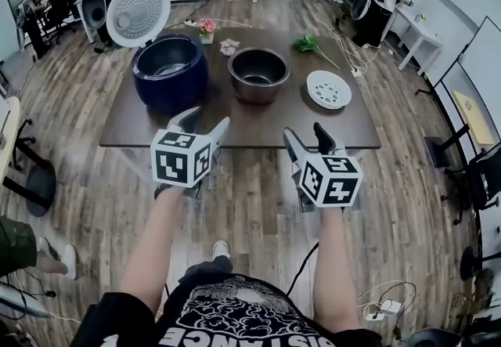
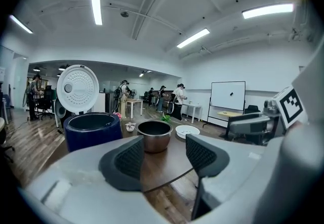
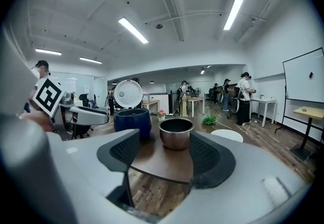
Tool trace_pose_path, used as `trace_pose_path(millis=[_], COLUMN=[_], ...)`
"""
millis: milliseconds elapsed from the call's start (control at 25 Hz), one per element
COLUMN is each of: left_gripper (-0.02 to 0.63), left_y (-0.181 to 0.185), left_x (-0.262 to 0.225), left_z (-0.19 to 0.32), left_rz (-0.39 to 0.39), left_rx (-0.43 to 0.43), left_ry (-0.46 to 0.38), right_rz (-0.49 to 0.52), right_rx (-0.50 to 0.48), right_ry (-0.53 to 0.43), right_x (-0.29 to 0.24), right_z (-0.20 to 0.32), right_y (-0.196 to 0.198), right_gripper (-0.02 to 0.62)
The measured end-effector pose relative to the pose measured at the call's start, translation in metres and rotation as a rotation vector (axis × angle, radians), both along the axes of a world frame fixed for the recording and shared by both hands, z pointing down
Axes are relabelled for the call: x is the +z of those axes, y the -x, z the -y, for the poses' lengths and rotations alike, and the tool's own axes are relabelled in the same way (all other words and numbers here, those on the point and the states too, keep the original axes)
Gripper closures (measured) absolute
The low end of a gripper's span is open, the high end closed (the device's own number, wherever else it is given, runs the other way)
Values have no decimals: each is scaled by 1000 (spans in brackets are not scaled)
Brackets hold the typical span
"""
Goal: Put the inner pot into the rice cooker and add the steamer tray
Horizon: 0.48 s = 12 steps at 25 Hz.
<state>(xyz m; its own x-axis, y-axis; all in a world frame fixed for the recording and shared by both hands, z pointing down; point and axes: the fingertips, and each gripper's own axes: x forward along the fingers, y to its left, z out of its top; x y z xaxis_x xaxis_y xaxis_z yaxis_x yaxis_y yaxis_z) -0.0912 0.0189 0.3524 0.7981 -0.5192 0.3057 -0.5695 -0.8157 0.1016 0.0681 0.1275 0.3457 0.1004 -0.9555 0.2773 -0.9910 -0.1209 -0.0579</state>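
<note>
Left end of table (image 1: pixel 250 124): dark blue rice cooker (image 1: pixel 170 71), lid (image 1: pixel 138 12) raised. Left gripper (image 1: pixel 205 122) at near table edge, jaws well apart, holding nothing. Mid-table: inner pot (image 1: pixel 258 74) upright, just right of cooker. Right gripper (image 1: pixel 307 135) likewise parted, empty. Furthest right: white steamer tray (image 1: pixel 329 89) flat on tabletop

One round navy-blue rice cooker (image 1: pixel 170 71) sits at ten o'clock on the brown table (image 1: pixel 250 122), one steel inner pot (image 1: pixel 258 75) at twelve, one white perforated steamer tray (image 1: pixel 329 89) at two. Two grey grippers hover at six: left gripper (image 1: pixel 205 122), right gripper (image 1: pixel 307 136).
</note>
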Motion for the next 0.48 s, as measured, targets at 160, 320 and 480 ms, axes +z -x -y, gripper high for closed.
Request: trace_pose_path(millis=[160, 320, 480], left_gripper=[320, 273, 228], left_y=[-5, -8, -13], left_x=[0, 1, 3], left_z=[30, 61, 86], left_rz=[-5, -17, -11], left_rx=[7, 6, 21], left_ry=[6, 12, 2], right_rz=[1, 11, 49], right_rx=[23, 38, 81], right_ry=[-4, -32, -73], right_x=[-3, -8, -13], right_z=[26, 51, 70], right_y=[-6, -10, -17], right_gripper=[257, 239, 228])
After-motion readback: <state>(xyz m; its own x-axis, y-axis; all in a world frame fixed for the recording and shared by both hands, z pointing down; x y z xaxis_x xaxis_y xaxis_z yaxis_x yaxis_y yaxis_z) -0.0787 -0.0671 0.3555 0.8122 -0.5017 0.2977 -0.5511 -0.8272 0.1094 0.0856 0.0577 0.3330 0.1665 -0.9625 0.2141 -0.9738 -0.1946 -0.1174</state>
